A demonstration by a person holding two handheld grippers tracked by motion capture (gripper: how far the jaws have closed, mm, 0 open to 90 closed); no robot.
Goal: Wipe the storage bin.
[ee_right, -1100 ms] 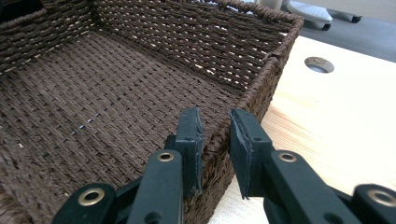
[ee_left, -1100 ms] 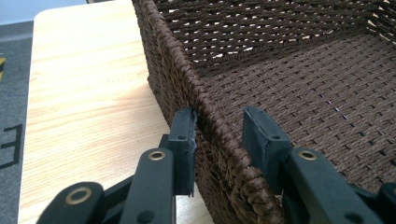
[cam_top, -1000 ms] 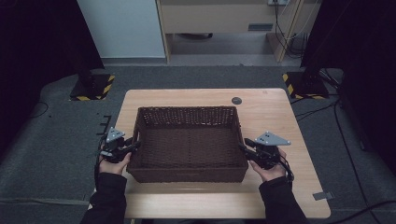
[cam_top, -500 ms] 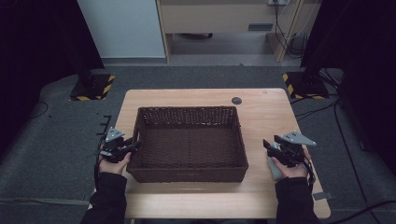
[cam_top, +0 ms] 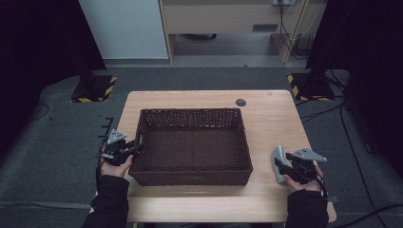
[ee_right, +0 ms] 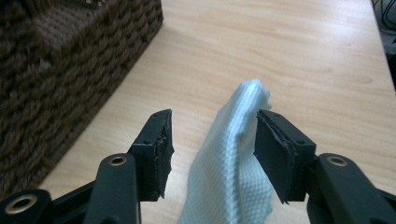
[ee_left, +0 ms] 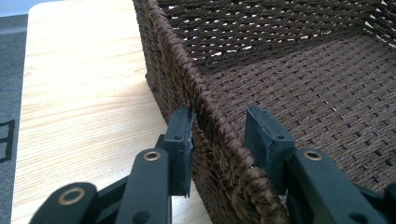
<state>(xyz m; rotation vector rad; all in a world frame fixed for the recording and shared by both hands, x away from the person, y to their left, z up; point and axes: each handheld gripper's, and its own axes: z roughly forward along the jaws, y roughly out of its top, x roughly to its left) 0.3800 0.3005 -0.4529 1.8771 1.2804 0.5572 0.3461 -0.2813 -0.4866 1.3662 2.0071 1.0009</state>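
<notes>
On the light wooden table (cam_top: 271,118), as seen from the high view, a dark brown woven basket (cam_top: 192,145) is set near the middle, rectangular and open-topped. The left gripper (cam_top: 127,151) is placed at the basket's left wall, held by a hand in a dark sleeve. The right gripper (cam_top: 281,167) is held well to the right of the basket, near the table's front right corner, with a pale cloth (cam_top: 277,159) rising at its tip. How far either pair of jaws is spread cannot be judged from this height. A small dark round object (cam_top: 241,102) is noted behind the basket; its nature cannot be made out.

In the left gripper view, the jaws of the left gripper (ee_left: 224,135) are set astride the braided rim of the basket (ee_left: 289,70), one outside the wall and one inside. The outer jaw is touching the weave; a gap is seen between the rim and the inner jaw, so the claw is parted and not clamped. The basket's far corners are cut off by the frame.

In the right gripper view, the right gripper (ee_right: 212,140) is spread wide. The cloth (ee_right: 233,172), white with a fine waffle texture and a folded ridge, stands between the jaws, against the right-hand one and clear of the other. Its lower part is cut off. The basket wall (ee_right: 60,70) is blurred at the left.
</notes>
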